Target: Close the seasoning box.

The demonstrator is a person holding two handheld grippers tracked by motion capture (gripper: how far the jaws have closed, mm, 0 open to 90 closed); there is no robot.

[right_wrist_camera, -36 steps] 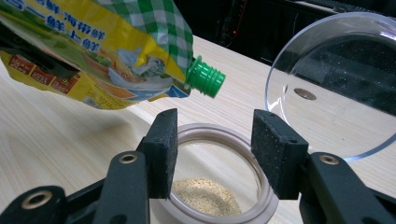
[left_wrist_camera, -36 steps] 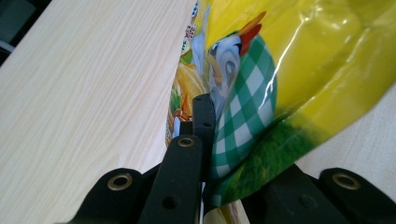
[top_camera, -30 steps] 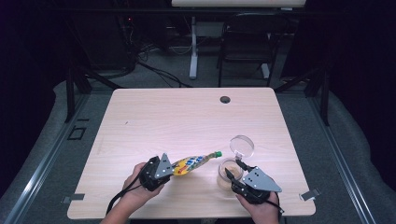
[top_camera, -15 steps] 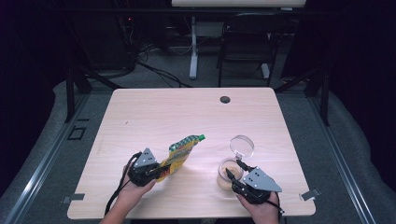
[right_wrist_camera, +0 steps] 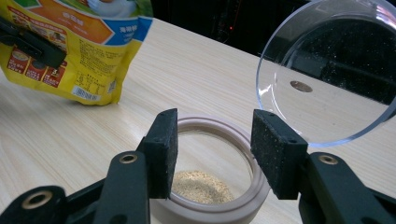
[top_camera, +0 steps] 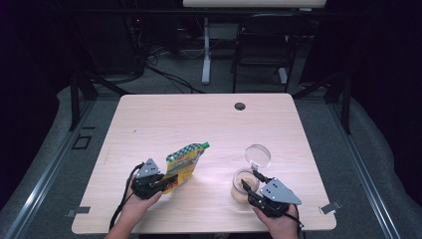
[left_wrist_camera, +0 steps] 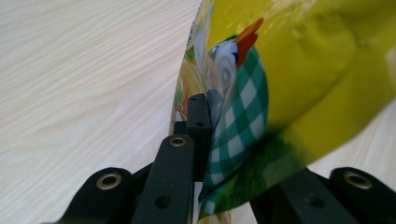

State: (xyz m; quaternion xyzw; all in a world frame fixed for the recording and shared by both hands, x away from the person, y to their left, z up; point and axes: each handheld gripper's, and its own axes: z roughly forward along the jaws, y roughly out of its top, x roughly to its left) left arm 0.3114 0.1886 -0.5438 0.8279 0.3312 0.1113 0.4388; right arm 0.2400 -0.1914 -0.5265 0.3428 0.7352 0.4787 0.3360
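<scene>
**Left gripper view: pouch between the jaws, jar held on the right**

Left gripper view puts the yellow pouch (left_wrist_camera: 280,70) right between my left gripper's (left_wrist_camera: 224,154) black jaws. Those jaws have just been opening a little, yet one pad lies flat against the green-checked print, so I read them as clamped on the pouch's lower end. From the high view, my left gripper (top_camera: 161,183) sits near the table's (top_camera: 209,119) near-left edge, with the pouch (top_camera: 185,160) standing tilted, its green cap (top_camera: 204,146) pointing far and right.

My right gripper's (right_wrist_camera: 212,154) jaws straddle the rim of the glass jar (right_wrist_camera: 215,196), pads against its sides. A little tan powder (right_wrist_camera: 201,186) lies at the bottom. The jar's clear hinged lid (right_wrist_camera: 327,70) stands open on the far side. In the high view the jar (top_camera: 245,183) is near the table's near-right edge, well apart from the pouch.
</scene>
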